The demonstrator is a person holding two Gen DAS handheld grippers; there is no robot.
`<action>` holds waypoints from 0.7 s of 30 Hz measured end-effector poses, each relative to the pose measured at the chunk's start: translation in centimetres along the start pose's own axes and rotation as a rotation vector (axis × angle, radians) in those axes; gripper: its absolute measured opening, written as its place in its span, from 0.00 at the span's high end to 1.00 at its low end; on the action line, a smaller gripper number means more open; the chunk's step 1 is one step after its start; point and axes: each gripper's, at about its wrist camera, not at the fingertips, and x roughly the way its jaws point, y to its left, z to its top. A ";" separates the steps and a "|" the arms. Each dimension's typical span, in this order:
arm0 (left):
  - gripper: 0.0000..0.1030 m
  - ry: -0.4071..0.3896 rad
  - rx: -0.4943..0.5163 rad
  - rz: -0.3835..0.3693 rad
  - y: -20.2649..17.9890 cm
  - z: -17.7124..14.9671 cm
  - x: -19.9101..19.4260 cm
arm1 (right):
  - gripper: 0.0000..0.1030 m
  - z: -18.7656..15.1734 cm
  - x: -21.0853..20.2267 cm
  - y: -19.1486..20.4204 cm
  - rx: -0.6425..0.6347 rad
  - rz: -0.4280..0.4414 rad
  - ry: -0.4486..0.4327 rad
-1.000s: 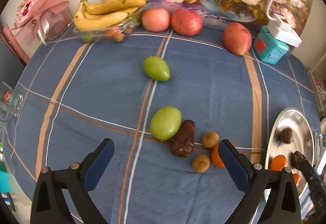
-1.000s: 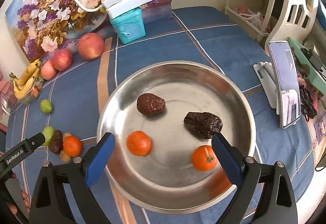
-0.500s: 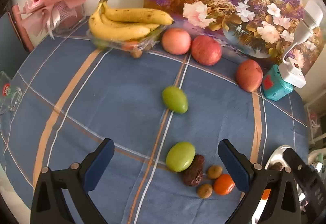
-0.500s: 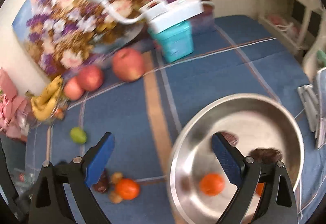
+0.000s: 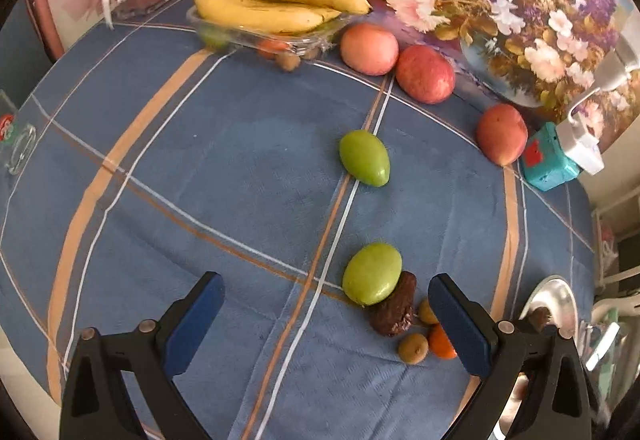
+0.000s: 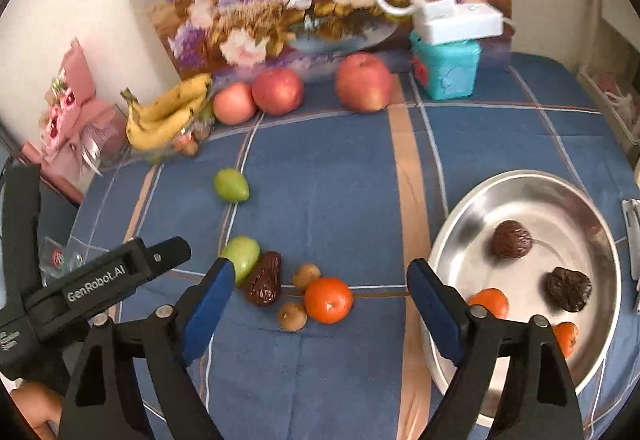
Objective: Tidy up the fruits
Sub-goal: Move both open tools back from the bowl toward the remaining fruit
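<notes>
Item: tangerine [image 6: 328, 299] on the cloth, left of the steel bowl [image 6: 472, 207]; it lies just ahead of your right gripper [image 6: 318, 292], jaws empty and closing, nearer than your left.

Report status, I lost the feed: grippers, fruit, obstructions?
Left hand-held gripper open, empty. Right hand-held gripper closing, nothing gripped, over loose orange. Dish holds four pieces. Nothing blocking.
</notes>
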 end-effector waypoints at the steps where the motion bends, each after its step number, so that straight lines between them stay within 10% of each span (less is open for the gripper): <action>1: 0.00 0.013 0.003 0.009 0.2 0.0 0.5 | 0.15 0.2 0.5 0.0 -0.005 0.001 0.009; 6: 0.00 0.018 -0.082 -0.021 1.5 1.6 0.7 | 0.38 1.1 3.1 -0.8 -0.021 -0.014 0.070; 21: 0.10 0.088 0.024 -0.067 -2.3 -0.6 3.5 | 0.38 -1.4 2.0 -1.2 -0.009 -0.008 0.104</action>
